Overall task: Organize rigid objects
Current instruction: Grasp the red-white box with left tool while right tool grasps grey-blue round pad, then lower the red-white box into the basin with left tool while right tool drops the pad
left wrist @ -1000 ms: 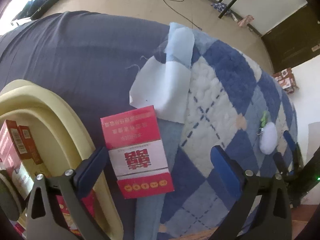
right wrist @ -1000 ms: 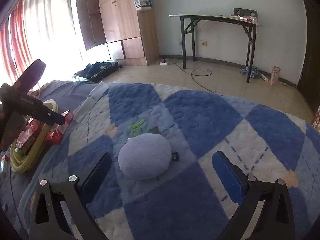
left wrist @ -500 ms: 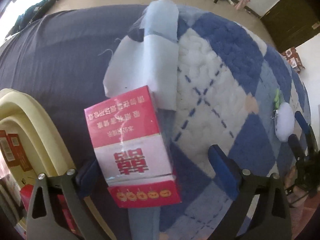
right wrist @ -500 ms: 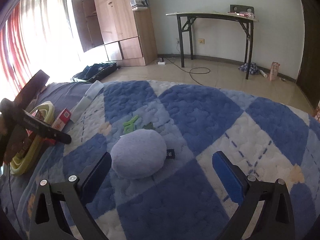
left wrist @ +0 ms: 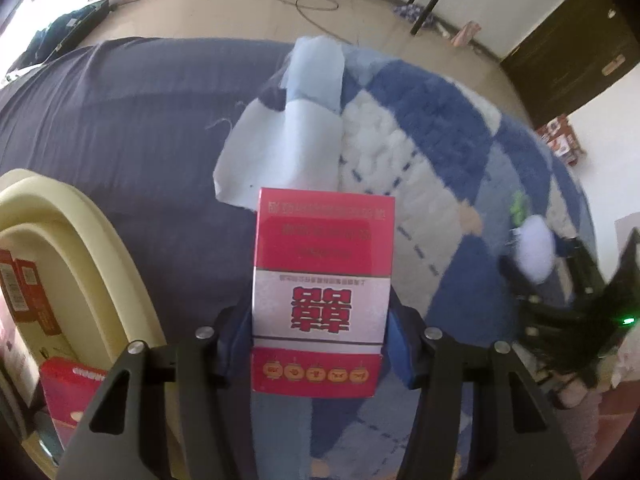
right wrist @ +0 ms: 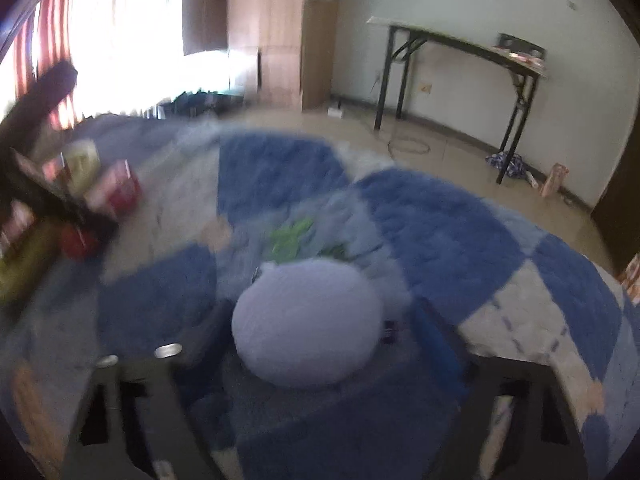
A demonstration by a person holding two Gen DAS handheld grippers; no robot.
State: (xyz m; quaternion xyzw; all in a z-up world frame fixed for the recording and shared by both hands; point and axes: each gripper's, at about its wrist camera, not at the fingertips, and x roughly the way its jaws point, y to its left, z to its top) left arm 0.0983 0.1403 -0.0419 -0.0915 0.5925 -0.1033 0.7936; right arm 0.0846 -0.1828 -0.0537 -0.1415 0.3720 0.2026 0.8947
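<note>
We work over a bed whose blue-and-white quilt covers its right part and whose dark navy sheet covers the left; a pale yellow basket, already holding red boxes, sits at the sheet's near left edge. The red-and-white carton lies where sheet meets quilt, just beside the basket, and the lavender plush ball rests on the quilt toward its near right part. To do this step well, we judge both grasps should seat squarely across each object's middle before any lift, the carton kept level so it clears the basket rim. Our left gripper is closing, its blue pads flanking the carton's two long sides and apparently touching them, so we read it as gripping the carton. Our right gripper is closing too, with the plush ball between its fingers; the blur leaves a visible gap on the right side, so the fingers look not yet clamped.
</note>
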